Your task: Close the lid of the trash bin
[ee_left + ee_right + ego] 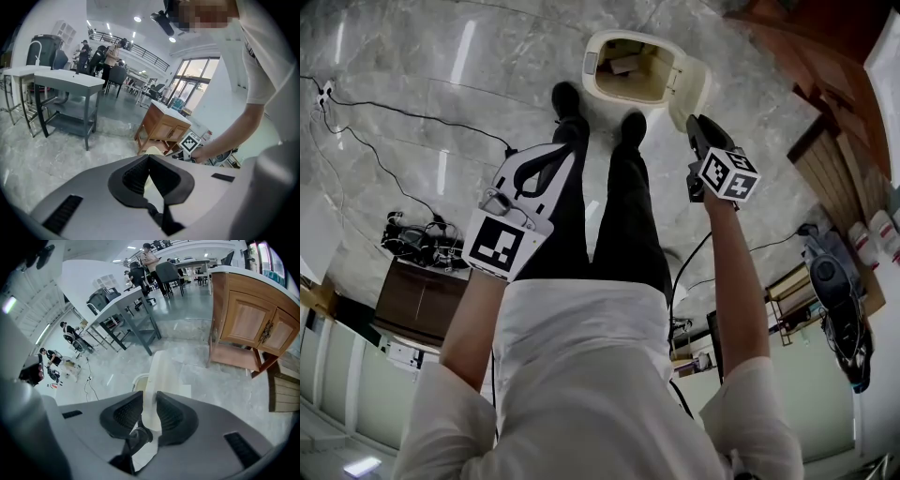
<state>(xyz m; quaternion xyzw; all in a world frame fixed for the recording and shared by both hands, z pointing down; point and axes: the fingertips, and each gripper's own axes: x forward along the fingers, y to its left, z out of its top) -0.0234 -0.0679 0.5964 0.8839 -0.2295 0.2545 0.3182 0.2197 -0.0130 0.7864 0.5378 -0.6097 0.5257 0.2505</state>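
Note:
The cream trash bin (607,43) stands open on the marble floor, just beyond the person's shoes. Its lid (692,86) is upright at the bin's right side. My right gripper (697,129) is at that lid. In the right gripper view the lid (157,371) runs edge-on between the two dark pads, and the right gripper (149,405) is shut on it. My left gripper (565,155) hangs left of the bin, apart from it. Its jaws meet at the tips, so the left gripper (149,158) is shut with nothing in it. The bin (153,151) shows just past them.
A wooden cabinet (248,329) stands close on the bin's right. Grey tables (70,82) and several people are farther back. Black cables (394,114) cross the floor at the left. The person's shoes (567,98) stand right before the bin.

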